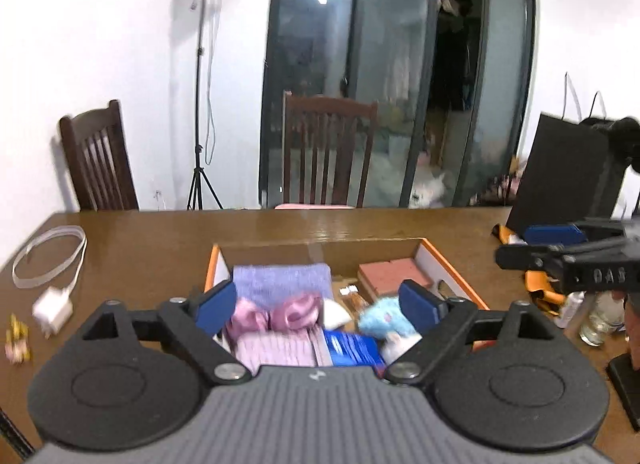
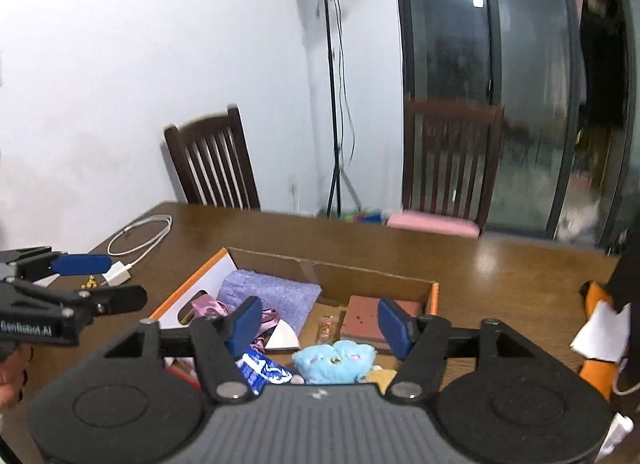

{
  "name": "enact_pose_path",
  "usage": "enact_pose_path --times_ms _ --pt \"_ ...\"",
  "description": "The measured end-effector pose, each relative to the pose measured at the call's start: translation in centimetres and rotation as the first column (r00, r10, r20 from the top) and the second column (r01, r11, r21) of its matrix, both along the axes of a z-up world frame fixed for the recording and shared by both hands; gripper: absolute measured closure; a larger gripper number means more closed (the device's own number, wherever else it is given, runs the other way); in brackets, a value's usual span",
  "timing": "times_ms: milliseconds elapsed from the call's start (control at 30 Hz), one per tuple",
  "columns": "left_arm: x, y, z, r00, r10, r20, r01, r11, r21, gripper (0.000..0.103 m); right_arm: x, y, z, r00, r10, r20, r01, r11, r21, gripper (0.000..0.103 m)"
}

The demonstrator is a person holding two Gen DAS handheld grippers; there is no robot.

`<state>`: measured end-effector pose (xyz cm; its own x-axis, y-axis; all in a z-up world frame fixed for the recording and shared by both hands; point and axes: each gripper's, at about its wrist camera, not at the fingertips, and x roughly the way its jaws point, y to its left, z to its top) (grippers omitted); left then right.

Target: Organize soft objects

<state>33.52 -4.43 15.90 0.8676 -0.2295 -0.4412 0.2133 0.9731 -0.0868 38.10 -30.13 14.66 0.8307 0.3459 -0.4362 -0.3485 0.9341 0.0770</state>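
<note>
An orange-rimmed cardboard box [image 1: 452, 268] [image 2: 434, 296] sits on the wooden table. It holds a folded purple towel [image 1: 280, 282] [image 2: 272, 292], a pink satin bow [image 1: 276, 312] [image 2: 208, 306], a pink knit cloth [image 1: 276, 348], a blue packet [image 1: 352, 348] [image 2: 264, 370], a light blue plush [image 1: 384, 320] [image 2: 334, 360] and a red-brown block [image 1: 388, 274] [image 2: 362, 322]. My left gripper [image 1: 318, 304] [image 2: 108, 282] hovers open above the box's near left side. My right gripper [image 2: 320, 326] [image 1: 528, 246] hovers open above its near right side. Neither has anything between its fingers.
A white cable [image 1: 48, 256] with a charger [image 1: 52, 310] lies on the table's left part. A black bag [image 1: 568, 176], bottles [image 1: 596, 320] and orange items stand at the right. Two wooden chairs [image 1: 328, 148] [image 1: 96, 156] and a light stand [image 1: 200, 104] are behind the table.
</note>
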Motion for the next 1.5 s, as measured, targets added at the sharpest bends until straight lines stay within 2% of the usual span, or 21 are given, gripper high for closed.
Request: enact_pose_path --times_ms 100,167,267,367,433,500,600,700,800,900,967,1033,1100,1133,1167,1233,1267,1333,1500 --pt "-5.1 0.7 -2.9 0.999 0.011 0.030 -0.010 0.999 -0.050 0.006 -5.3 -0.6 -3.0 0.997 -0.008 0.081 0.010 1.000 -0.018 0.034" --pt "-8.6 0.8 -5.1 0.999 0.018 0.033 -0.016 0.998 -0.059 0.004 -8.5 -1.0 -5.5 0.996 -0.001 0.089 0.003 1.000 -0.017 0.032" --pt "-12.4 0.7 -8.2 1.000 -0.002 -0.012 0.001 0.998 -0.058 0.004 -13.0 -1.9 -9.5 0.998 0.012 0.058 -0.012 1.000 0.002 0.029" --pt "-14.4 1.3 -9.7 0.996 -0.019 -0.083 0.011 0.996 -0.094 0.004 -16.1 -2.8 -12.4 1.000 -0.026 0.016 0.026 1.000 -0.010 0.029" --pt "-14.8 1.2 -9.8 0.994 -0.040 -0.104 0.030 0.995 -0.093 0.004 -17.0 -3.6 -13.6 0.999 -0.040 -0.028 0.041 0.998 0.045 0.029" --pt "-14.4 0.4 -9.4 0.995 -0.058 -0.079 0.052 0.996 -0.069 0.004 -17.4 -4.4 -13.8 0.998 -0.019 -0.056 0.026 0.993 0.118 0.029" --pt "-12.8 -1.0 -9.5 0.993 -0.084 -0.082 0.079 0.995 -0.065 0.004 -16.6 -4.4 -13.7 0.999 -0.010 -0.039 0.015 0.989 0.146 0.029" --pt "-10.2 -2.6 -9.5 0.988 -0.129 -0.079 0.123 0.989 -0.084 0.004 -14.0 -4.1 -13.7 0.998 0.005 -0.055 0.006 0.982 0.188 0.030" --pt "-6.7 -4.4 -9.8 0.986 -0.163 -0.045 0.157 0.981 -0.116 0.005 -10.1 -3.7 -14.3 0.995 0.015 -0.100 0.007 0.976 0.219 0.039" --pt "-2.5 -5.7 -10.6 0.976 -0.189 -0.107 0.169 0.970 -0.176 0.017 -6.1 -3.8 -15.2 0.988 0.005 -0.153 0.038 0.960 0.277 0.045" --pt "0.1 -6.5 -11.6 0.963 -0.216 -0.159 0.180 0.961 -0.212 0.034 -4.1 -3.9 -15.8 0.983 0.007 -0.181 0.052 0.947 0.317 0.054" --pt "2.1 -7.1 -12.7 0.954 -0.221 -0.202 0.176 0.960 -0.220 0.040 -2.4 -3.9 -16.4 0.977 0.013 -0.214 0.063 0.936 0.345 0.061" --pt "3.3 -7.3 -13.8 0.949 -0.222 -0.222 0.168 0.957 -0.237 0.042 -1.5 -3.6 -17.1 0.971 0.037 -0.237 0.050 0.934 0.354 0.063" --pt "3.7 -7.3 -14.4 0.944 -0.233 -0.231 0.174 0.952 -0.250 0.049 -1.4 -3.4 -17.3 0.969 0.049 -0.242 0.040 0.936 0.350 0.066" --pt "4.0 -7.2 -15.0 0.936 -0.250 -0.246 0.184 0.947 -0.263 0.058 -1.3 -3.3 -17.7 0.967 0.061 -0.246 0.029 0.937 0.347 0.074" --pt "4.2 -6.9 -15.5 0.928 -0.271 -0.255 0.193 0.937 -0.292 0.061 -1.0 -3.7 -18.3 0.961 0.091 -0.260 0.022 0.916 0.400 0.080" --pt "4.3 -6.7 -15.6 0.924 -0.282 -0.259 0.195 0.929 -0.315 0.066 -0.9 -4.1 -18.4 0.958 0.100 -0.270 0.026 0.904 0.427 0.081" --pt "4.4 -6.5 -15.8 0.916 -0.301 -0.266 0.198 0.914 -0.353 0.072 -0.8 -4.2 -18.7 0.956 0.108 -0.274 0.027 0.894 0.447 0.082" --pt "4.3 -6.5 -15.7 0.917 -0.300 -0.262 0.200 0.916 -0.349 0.073 -0.8 -4.2 -18.9 0.955 0.116 -0.273 0.021 0.891 0.453 0.082"
